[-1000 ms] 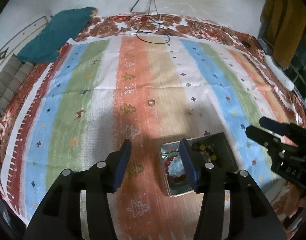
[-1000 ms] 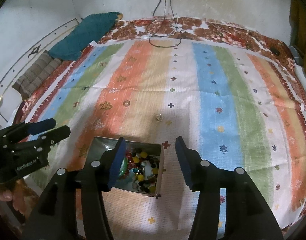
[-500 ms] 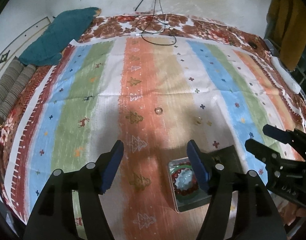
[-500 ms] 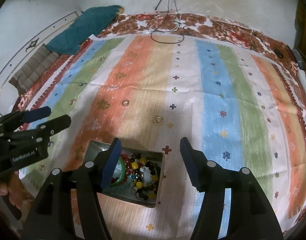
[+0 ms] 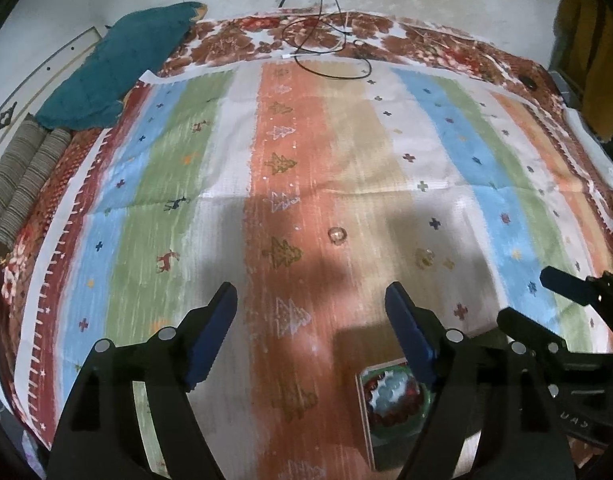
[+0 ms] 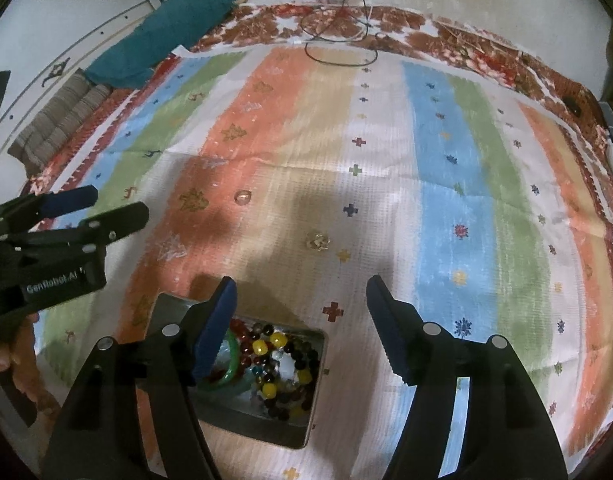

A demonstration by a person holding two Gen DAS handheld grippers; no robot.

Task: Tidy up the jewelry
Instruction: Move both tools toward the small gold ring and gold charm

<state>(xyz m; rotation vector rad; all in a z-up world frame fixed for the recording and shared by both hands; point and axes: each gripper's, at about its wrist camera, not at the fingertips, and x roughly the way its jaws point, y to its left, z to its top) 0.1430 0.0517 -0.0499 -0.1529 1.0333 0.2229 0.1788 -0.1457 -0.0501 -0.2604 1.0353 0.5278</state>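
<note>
— What's on your left side?

— My left gripper (image 5: pixel 310 312) hangs over the striped, patterned cotton bedspread (image 5: pixel 178 184), jaws spread wide, nothing between them. Ahead of it a small clear glass ring (image 5: pixel 337 235) lies on the orange stripe.

— And further right?

— A gold-toned ring (image 6: pixel 317 241) sits on the beige stripe. The rectangular grey metal tin (image 6: pixel 315 400), full of coloured bead bracelets (image 6: pixel 278 364), lies below my right gripper (image 6: pixel 300 304), which is also wide open and holding nothing.
</note>
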